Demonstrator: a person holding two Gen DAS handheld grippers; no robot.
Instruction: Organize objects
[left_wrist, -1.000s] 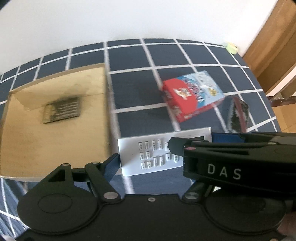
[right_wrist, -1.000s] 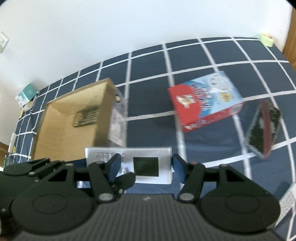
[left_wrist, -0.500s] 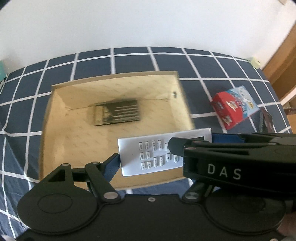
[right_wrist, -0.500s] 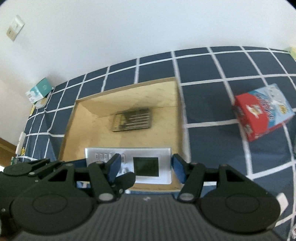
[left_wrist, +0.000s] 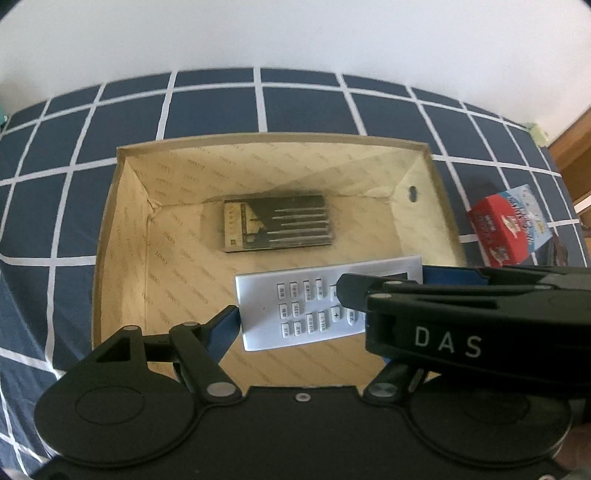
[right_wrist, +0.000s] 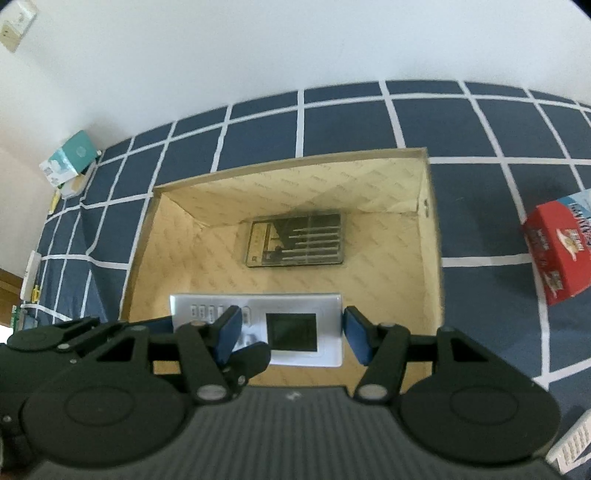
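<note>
Left wrist view shows the left gripper (left_wrist: 328, 302) and right gripper (right_wrist: 291, 334) both clamping the white remote (left_wrist: 314, 299) above the cardboard box (left_wrist: 107, 236), so lowering it level, near the dark case (left_wrist: 277, 223), should suit.

A home, most likely a bedroom or living room: the surface is covered with a navy cloth (right_wrist: 343, 122) checked in white, set against a plain white wall (right_wrist: 258, 44) with a wall switch (right_wrist: 14, 31). A tissue box (right_wrist: 68, 158) sits at the edge, and wooden furniture (left_wrist: 576, 147) stands alongside.
</note>
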